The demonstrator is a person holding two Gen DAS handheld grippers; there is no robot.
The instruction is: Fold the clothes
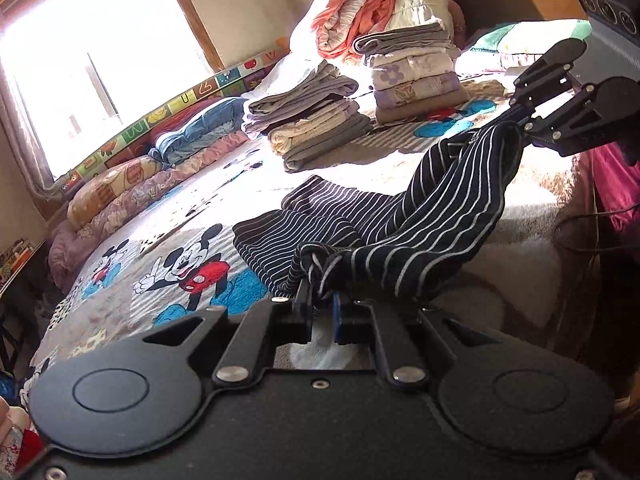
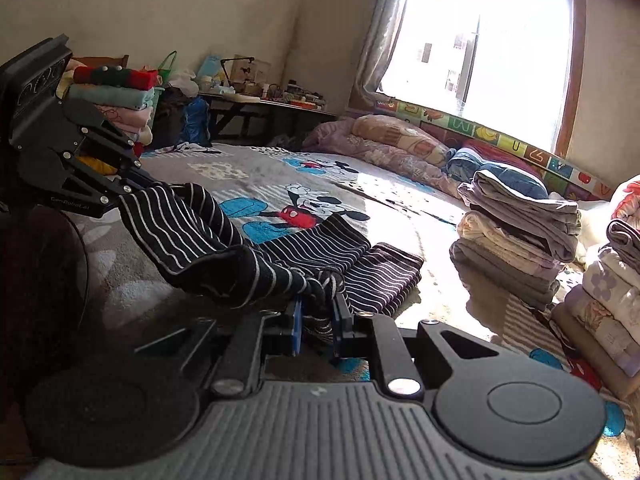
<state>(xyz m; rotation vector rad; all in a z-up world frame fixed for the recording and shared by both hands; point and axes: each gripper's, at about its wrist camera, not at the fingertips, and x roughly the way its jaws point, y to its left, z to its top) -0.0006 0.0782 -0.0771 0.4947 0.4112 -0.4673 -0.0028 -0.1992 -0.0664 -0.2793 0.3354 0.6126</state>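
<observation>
Your left gripper (image 1: 320, 304) clamped on the striped garment (image 1: 436, 216), your right gripper (image 2: 318, 316) clamped likewise, garment slung between them above the cartoon bedspread (image 2: 280, 184), gripper lettering too blurred to read.

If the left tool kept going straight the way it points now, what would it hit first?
Probably the striped garment itself: the left tool is shut on one end, and the cloth drapes directly ahead onto the bed. Beyond that, likely the nearer stack of folded clothes, though depth is unclear.
</observation>
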